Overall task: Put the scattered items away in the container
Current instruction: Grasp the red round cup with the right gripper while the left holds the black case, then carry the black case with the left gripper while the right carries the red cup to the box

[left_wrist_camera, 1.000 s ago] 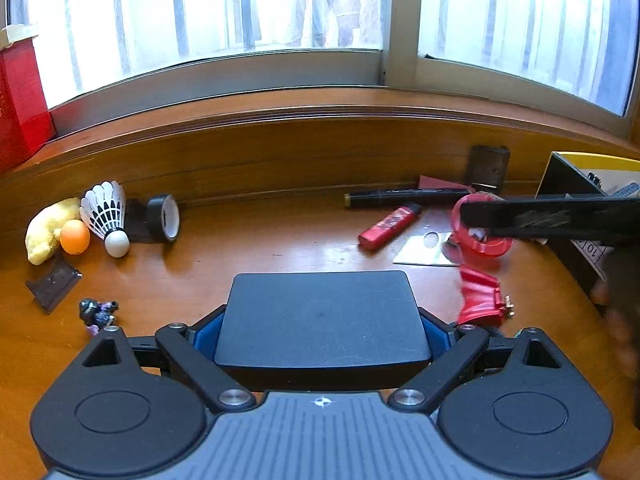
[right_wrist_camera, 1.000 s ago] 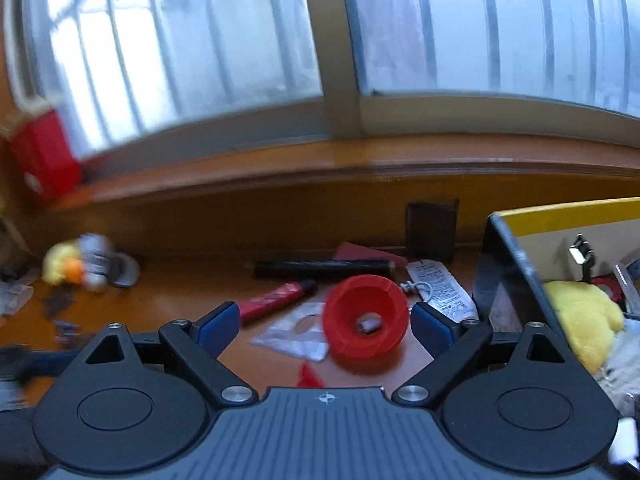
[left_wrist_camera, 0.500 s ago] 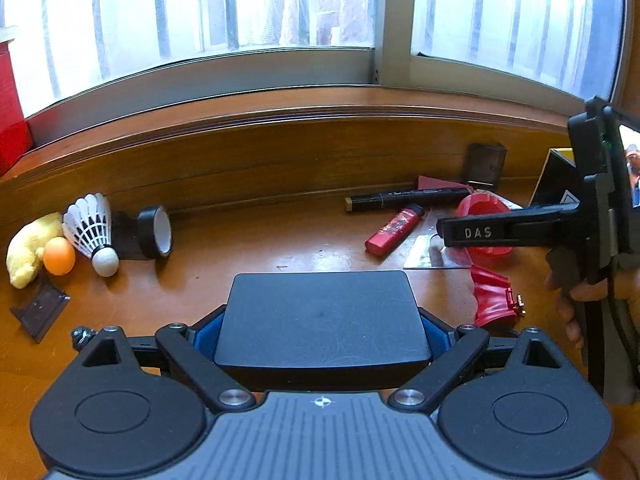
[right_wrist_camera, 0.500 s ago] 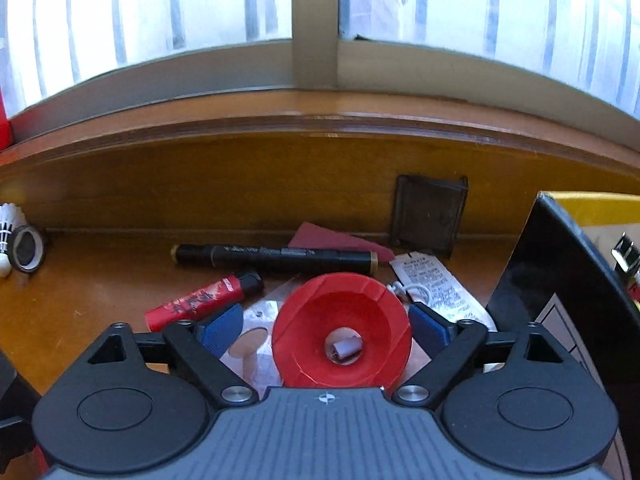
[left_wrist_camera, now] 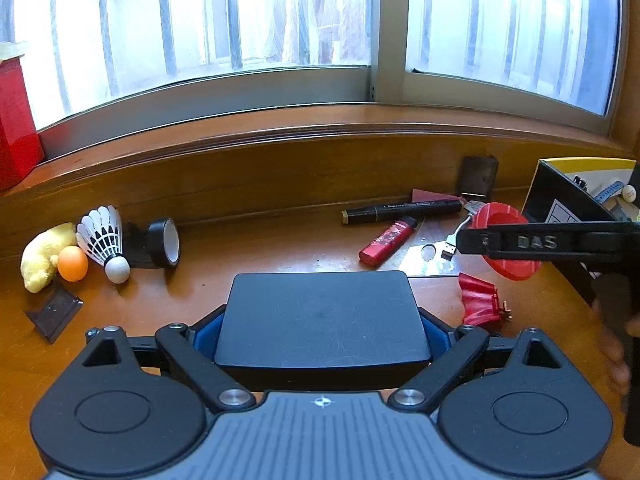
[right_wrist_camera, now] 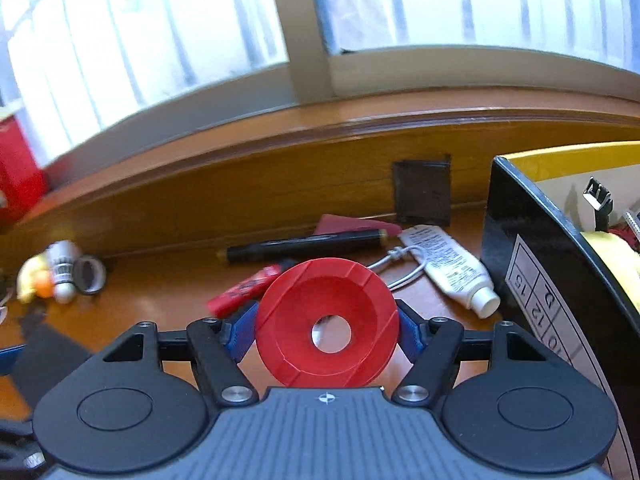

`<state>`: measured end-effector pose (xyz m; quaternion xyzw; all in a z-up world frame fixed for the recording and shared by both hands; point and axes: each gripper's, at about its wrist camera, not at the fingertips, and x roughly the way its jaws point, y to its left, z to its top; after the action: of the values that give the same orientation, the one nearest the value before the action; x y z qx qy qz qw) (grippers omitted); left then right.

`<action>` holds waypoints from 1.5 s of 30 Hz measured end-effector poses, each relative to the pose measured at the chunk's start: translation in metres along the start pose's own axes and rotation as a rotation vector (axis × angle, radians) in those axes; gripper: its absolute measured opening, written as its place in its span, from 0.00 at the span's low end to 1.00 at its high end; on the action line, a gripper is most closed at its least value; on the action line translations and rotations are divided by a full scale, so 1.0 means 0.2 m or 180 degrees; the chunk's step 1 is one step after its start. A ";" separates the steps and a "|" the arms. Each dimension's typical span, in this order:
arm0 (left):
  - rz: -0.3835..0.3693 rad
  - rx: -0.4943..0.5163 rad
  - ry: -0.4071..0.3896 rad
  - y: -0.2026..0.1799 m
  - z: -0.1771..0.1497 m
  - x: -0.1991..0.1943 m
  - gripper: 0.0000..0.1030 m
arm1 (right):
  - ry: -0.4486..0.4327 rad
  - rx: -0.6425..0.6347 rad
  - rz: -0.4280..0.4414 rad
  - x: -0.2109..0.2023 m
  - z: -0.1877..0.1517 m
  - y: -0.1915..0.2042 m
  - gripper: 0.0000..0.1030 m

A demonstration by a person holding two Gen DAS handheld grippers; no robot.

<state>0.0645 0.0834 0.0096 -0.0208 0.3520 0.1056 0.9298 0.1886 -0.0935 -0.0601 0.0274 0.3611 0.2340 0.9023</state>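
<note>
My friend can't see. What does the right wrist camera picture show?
A red ring with a hole in the middle sits between the blue pads of the right claw, which is closing on it. Behind it on the wooden table lie a black marker, a red lighter and a white tube. A black box stands on the right.

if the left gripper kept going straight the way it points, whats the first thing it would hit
Probably bare wooden tabletop. The left gripper holds a black box, and nothing lies directly ahead before the wall below the sill, though depth is unclear.
</note>
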 end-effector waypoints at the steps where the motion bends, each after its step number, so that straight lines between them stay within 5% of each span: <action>1: 0.0000 -0.0002 -0.0007 -0.01 0.00 -0.01 0.91 | -0.0007 -0.0010 0.0053 -0.04 0.00 0.01 0.67; 9: -0.0045 -0.0055 -0.0088 -0.08 0.02 -0.08 0.91 | -0.0198 -0.0074 0.0237 -0.29 0.01 0.03 0.68; 45: -0.0501 0.0476 -0.0512 -0.87 0.24 -0.24 0.91 | -0.0722 0.0340 -0.0073 -0.86 0.03 -0.53 0.68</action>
<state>0.0971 -0.0895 0.0719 0.0295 0.2804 0.0072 0.9594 0.1272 -0.2633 0.0301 0.0976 0.2690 0.1995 0.9372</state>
